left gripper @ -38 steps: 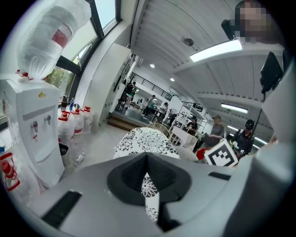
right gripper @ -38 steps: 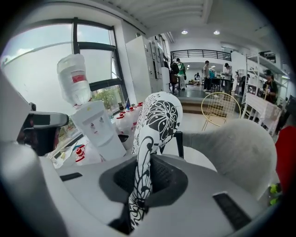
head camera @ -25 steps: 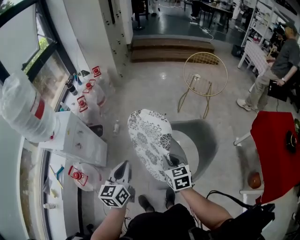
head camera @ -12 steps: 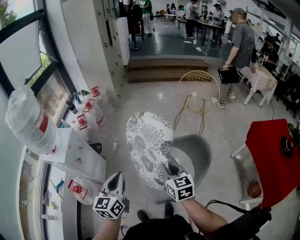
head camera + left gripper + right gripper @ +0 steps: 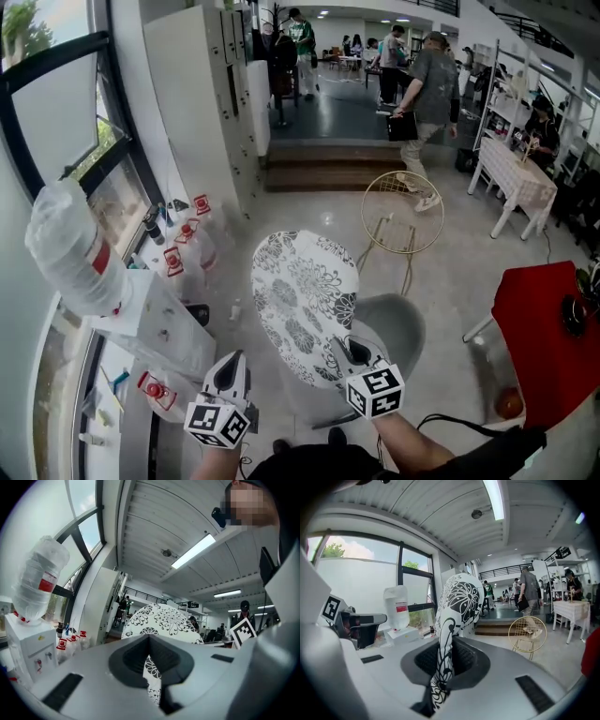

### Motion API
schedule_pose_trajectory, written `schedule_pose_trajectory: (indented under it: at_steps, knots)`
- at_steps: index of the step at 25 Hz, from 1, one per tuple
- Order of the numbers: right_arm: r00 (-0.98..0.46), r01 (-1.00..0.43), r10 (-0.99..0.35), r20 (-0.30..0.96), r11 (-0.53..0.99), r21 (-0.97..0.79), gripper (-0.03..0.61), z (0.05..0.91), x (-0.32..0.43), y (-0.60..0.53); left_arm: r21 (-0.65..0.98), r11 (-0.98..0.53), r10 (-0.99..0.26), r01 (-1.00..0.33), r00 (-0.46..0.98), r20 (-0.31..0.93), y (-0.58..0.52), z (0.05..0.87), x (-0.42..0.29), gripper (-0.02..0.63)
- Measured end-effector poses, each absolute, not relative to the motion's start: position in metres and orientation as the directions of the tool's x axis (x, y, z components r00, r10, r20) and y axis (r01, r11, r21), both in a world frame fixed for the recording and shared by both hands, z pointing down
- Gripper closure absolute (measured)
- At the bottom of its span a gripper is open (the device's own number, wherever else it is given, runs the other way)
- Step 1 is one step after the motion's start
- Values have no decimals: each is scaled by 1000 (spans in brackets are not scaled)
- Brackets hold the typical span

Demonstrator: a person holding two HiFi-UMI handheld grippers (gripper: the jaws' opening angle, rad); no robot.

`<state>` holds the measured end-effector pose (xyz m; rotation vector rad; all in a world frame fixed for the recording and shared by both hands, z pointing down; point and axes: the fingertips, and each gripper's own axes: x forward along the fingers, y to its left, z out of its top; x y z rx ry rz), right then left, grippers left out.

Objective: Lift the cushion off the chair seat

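Since a second ago, the person in the grey shirt (image 5: pixel 433 84) has walked from the far right over to the brown steps (image 5: pixel 323 164). The cushion (image 5: pixel 305 300) is held a bit higher and straighter than it was.

The cushion is round and white with black flowers. It stands up on its edge in the air, just left of the grey chair seat (image 5: pixel 398 323) and not lying on it. The right gripper (image 5: pixel 349 349) is closed on the cushion's lower edge. In the right gripper view the flowered cloth runs right between the two jaws and is pinched there.

The left gripper (image 5: pixel 232 364) is lower and to the left, apart from the cushion, with bare floor between them. Its jaws are only a thin slit apart and nothing is in them. The cushion shows through the slit, farther off.

A gold wire chair (image 5: pixel 403 211) stands behind the grey chair, near the steps. By the window on the left, a big water bottle (image 5: pixel 66 248) sits upside down on a white water machine (image 5: pixel 164 323). A worktop with a red cloth (image 5: pixel 548 323) is at the right, and an orange ball (image 5: pixel 509 403) lies near it.
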<state>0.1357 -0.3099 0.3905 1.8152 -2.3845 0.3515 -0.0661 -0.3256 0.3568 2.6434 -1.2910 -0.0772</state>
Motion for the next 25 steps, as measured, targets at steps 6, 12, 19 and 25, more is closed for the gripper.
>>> schedule_pose_trajectory:
  at_steps: [6, 12, 19, 25]
  knots:
    - [-277, -959, -943, 185, 260, -110, 545, 364, 136, -309, 194, -600, -787, -776, 616, 25, -325, 347, -70, 606]
    - [-296, -954, -941, 165, 281, -106, 546, 349, 135, -313, 177, -596, -794, -783, 607, 14, -327, 343, -71, 606]
    - [-297, -954, -943, 154, 284, -101, 546, 344, 131, -317, 165, -605, -789, -779, 614, 8, -327, 340, -70, 606]
    - [-288, -956, -947, 142, 276, -102, 546, 340, 134, -318, 170, -598, -796, -783, 606, -9, -330, 335, -72, 606]
